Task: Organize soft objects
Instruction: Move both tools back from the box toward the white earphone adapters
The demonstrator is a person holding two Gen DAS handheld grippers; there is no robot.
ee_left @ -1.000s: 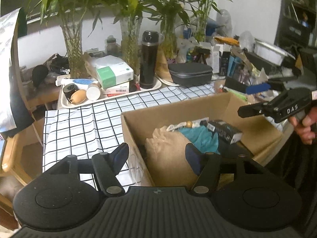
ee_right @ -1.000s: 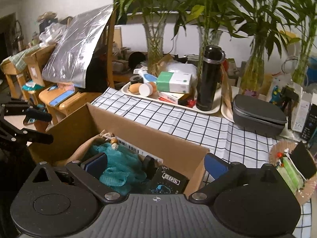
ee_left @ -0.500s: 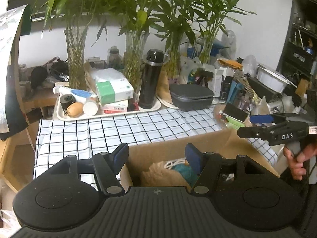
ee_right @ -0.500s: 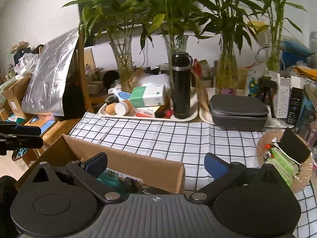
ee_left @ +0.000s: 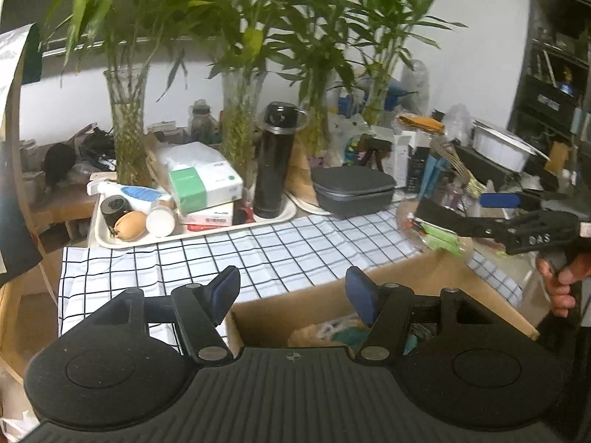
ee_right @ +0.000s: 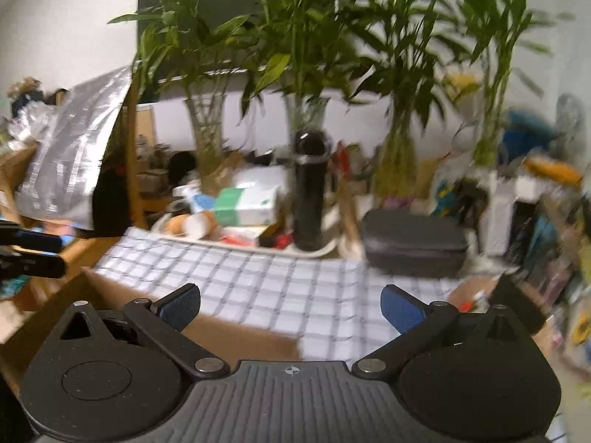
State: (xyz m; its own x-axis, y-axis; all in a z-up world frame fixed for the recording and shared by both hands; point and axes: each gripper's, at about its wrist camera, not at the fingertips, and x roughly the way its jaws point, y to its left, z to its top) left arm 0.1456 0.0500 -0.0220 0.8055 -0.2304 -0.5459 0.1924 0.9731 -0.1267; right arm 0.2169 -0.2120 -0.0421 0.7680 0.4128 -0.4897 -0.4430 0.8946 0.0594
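Right now both tools hang above the near edge of the table with nothing in them. The left gripper (ee_left: 291,291) has its jaws apart, the blue pads empty, over the near left corner of the cardboard box (ee_left: 417,277). The right gripper (ee_right: 290,308) is spread wider and also holds nothing; seen from the left wrist it sits at the far right (ee_left: 461,217), gripped by a hand (ee_left: 561,284) at its handle.

The box stands on the checked tablecloth (ee_left: 221,254), open at the top. Down inside it, mostly hidden behind the left tool's body, lie the soft things: a tan cloth bundle (ee_left: 310,336) and, just to its right, a teal fabric piece (ee_left: 347,334) with a bit of white cord above. From the right wrist only the box's brown wall (ee_right: 236,336) shows, and that view is blurred.

Farther back a white tray (ee_left: 192,232) carries a green-and-white carton (ee_left: 203,184), a tall black flask (ee_left: 275,166) standing upright, and a few small rolls and tubes. Right of the tray sits a grey zip case (ee_left: 352,190). Glass vases of bamboo (ee_left: 127,125) line the far edge against the wall.
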